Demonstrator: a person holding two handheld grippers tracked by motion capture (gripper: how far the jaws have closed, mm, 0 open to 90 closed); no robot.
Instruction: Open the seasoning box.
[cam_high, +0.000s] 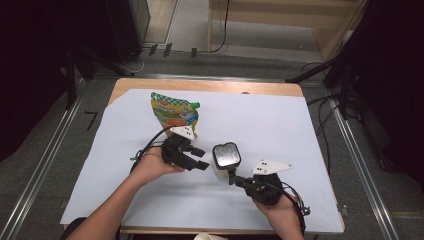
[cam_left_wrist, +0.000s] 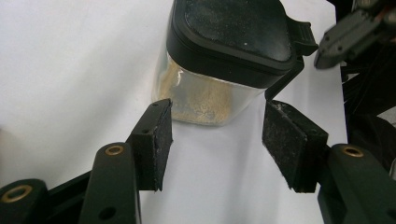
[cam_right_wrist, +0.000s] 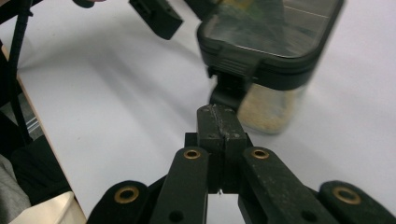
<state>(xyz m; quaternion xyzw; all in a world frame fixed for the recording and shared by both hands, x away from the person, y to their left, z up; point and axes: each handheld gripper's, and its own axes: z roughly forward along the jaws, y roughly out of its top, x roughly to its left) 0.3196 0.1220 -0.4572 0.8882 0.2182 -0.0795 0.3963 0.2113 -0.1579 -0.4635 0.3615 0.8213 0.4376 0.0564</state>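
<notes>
A clear square container (cam_high: 226, 155) with a black lid holds tan powder and stands on the white sheet mid-table. My left gripper (cam_high: 201, 158) lies just left of it, open. In the left gripper view its jaws (cam_left_wrist: 215, 140) stand apart, short of the container (cam_left_wrist: 224, 46), with nothing between the pads. My right gripper (cam_high: 232, 176) comes from the near right, shut. In the right gripper view its pads (cam_right_wrist: 225, 122) meet with nothing between them, right below the lid's black latch (cam_right_wrist: 231, 79), which hangs down the side of the container (cam_right_wrist: 271, 42).
A green and white snack bag (cam_high: 175, 112) lies behind the left gripper. White paper (cam_high: 270, 120) covers the wooden table. A pale cup rim (cam_high: 210, 236) sits at the near edge. Rails and dark stands flank the table.
</notes>
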